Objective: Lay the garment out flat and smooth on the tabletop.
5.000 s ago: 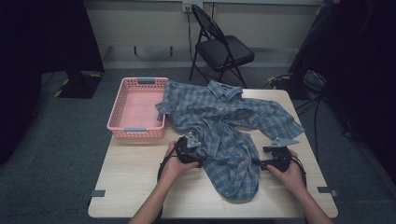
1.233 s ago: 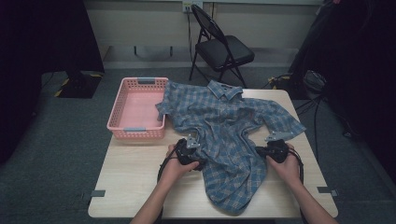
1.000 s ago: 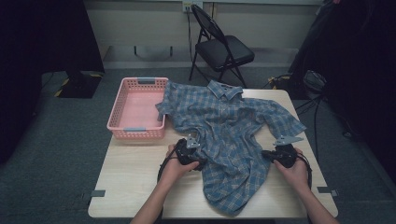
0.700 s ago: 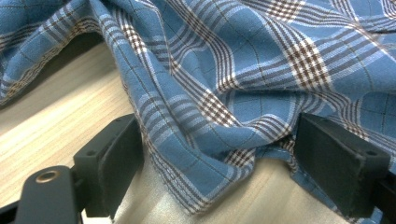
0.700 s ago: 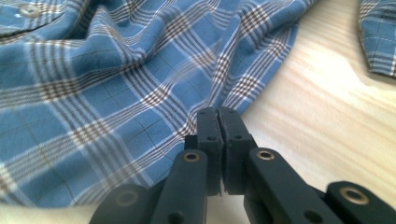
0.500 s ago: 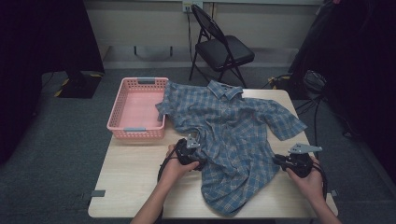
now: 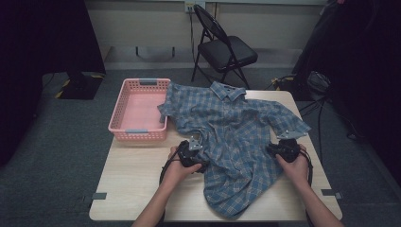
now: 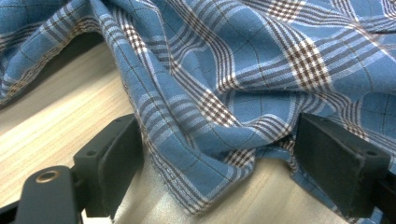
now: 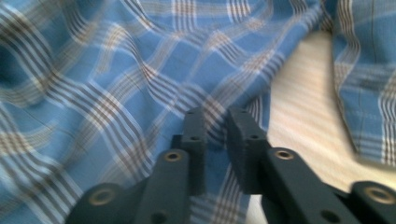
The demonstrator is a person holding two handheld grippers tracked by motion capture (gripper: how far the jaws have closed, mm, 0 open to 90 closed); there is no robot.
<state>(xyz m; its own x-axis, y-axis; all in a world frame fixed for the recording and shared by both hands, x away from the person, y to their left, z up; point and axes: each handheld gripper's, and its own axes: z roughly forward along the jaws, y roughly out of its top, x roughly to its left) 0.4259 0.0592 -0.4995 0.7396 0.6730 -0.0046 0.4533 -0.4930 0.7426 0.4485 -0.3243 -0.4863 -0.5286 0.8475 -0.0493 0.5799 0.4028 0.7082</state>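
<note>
The plaid shirt (image 7: 231, 142) lies spread across the table's right half, flatter since the right gripper (image 7: 283, 149), jaws nearly closed on nothing, tugged its side toward the right edge, while the left gripper (image 7: 191, 156) straddles the hem wide open.

right gripper view blurred, shirt (image 9: 116, 70) cut off by its edges

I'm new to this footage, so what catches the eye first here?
A blue plaid shirt lies spread and rumpled across the wooden table, collar toward the far edge. A pink basket sits at the table's far left corner. A hand-held gripper works at each side of the shirt, left and right.
</note>
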